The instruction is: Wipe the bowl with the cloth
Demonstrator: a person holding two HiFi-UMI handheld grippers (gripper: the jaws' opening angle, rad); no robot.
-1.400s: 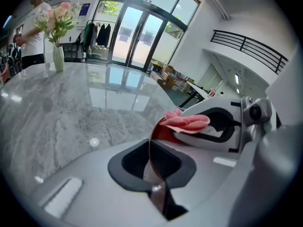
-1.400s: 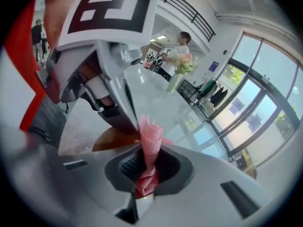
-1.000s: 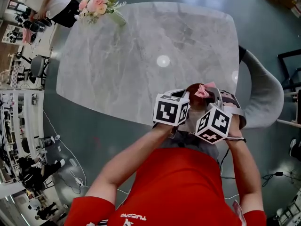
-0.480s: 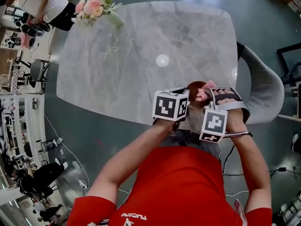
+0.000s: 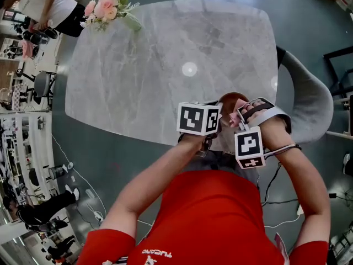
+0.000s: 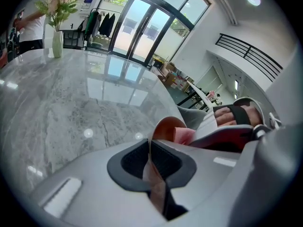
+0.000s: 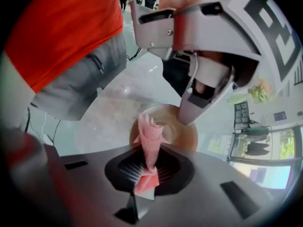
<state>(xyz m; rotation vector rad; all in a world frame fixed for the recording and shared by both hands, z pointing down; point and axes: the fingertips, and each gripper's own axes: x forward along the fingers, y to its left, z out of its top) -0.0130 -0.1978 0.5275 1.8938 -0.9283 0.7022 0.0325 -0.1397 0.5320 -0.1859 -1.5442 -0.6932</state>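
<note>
In the head view the brown bowl is held above the near edge of the marble table. My left gripper is shut on the bowl's rim, and the thin brown wall runs between its pads. My right gripper is shut on a rolled pink cloth, whose tip reaches into the bowl's hollow. From the left gripper view the cloth shows behind the rim, next to the person's strapped right hand. The left gripper's body hangs over the bowl in the right gripper view.
A vase of pink flowers stands at the table's far left corner. A grey chair sits at the right of the table. People stand beyond the far left corner. The person's red shirt fills the near side.
The right gripper has turned and slid a little toward the person's right, with the cloth moving inside the bowl. The left gripper has kept its hold on the rim.
</note>
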